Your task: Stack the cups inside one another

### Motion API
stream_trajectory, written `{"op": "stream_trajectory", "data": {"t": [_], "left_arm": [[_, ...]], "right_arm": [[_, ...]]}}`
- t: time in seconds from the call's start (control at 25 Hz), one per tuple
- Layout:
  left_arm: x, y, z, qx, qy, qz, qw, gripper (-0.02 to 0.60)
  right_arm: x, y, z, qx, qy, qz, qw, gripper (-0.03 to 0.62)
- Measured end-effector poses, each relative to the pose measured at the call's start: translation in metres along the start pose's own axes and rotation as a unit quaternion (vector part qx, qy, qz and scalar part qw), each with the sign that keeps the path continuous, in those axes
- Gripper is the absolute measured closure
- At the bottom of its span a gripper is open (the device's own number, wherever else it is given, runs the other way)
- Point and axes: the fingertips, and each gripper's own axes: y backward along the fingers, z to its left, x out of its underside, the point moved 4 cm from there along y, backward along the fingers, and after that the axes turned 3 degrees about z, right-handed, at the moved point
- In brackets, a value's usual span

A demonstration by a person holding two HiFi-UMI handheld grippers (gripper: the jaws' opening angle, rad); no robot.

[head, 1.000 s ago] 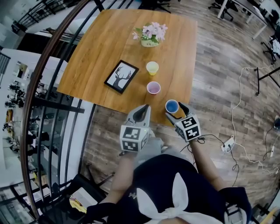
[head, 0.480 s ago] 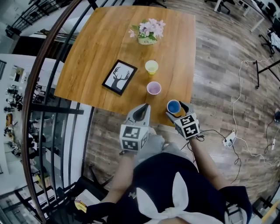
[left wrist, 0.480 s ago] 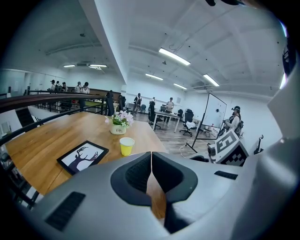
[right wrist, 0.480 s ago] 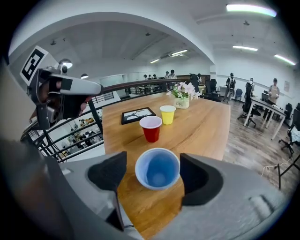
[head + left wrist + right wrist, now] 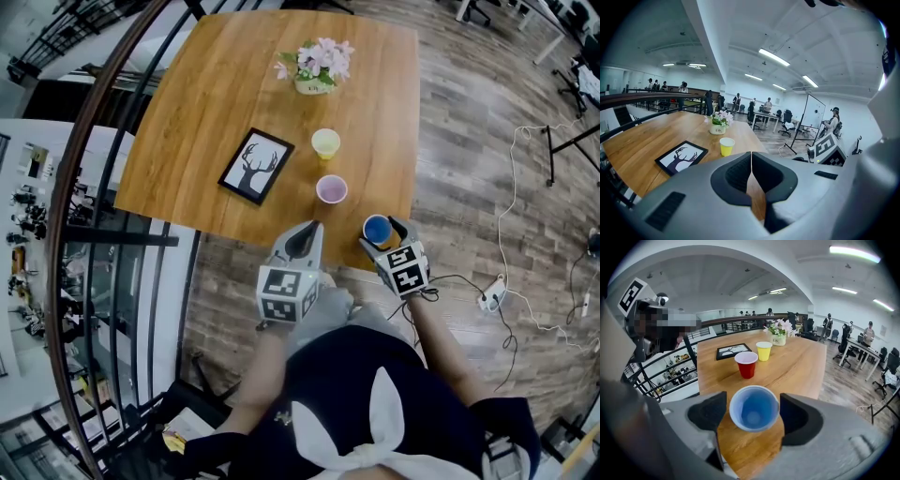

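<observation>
Smooth, round blue plastic cup [image 5: 753, 414] stands upright at the grained wooden tabletop's [image 5: 234, 112] near edge, clasped by the right gripper [image 5: 381, 236]. Tapered red plastic cup [image 5: 746, 364] and yellow plastic cup [image 5: 764, 351] stand beyond. Left gripper [image 5: 751, 155] is clenched, empty.

The head view looks steeply down from above the person [image 5: 356, 403] onto the counter [image 5: 216, 103], which fills 10 to 1 o'clock. The left gripper view sits low behind the left tongs [image 5: 751, 157], facing along the counter; the right gripper view looks closely over the right tongs [image 5: 753, 411] and the blue cup [image 5: 753, 417] between them. All three views share the yellow cup [image 5: 326, 143] and picture frame [image 5: 258, 165].
</observation>
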Motion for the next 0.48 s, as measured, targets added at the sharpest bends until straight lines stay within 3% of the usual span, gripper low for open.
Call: {"op": "stream_trajectory", "data": {"t": [0.48], "left_arm": [[0.0050, -0.0022, 0.0067, 0.009, -0.002, 0.003, 1.0000, 0.558]], "right_arm": [[0.0102, -0.0093, 0.0030, 0.007, -0.002, 0.017, 1.000, 0.241]]}}
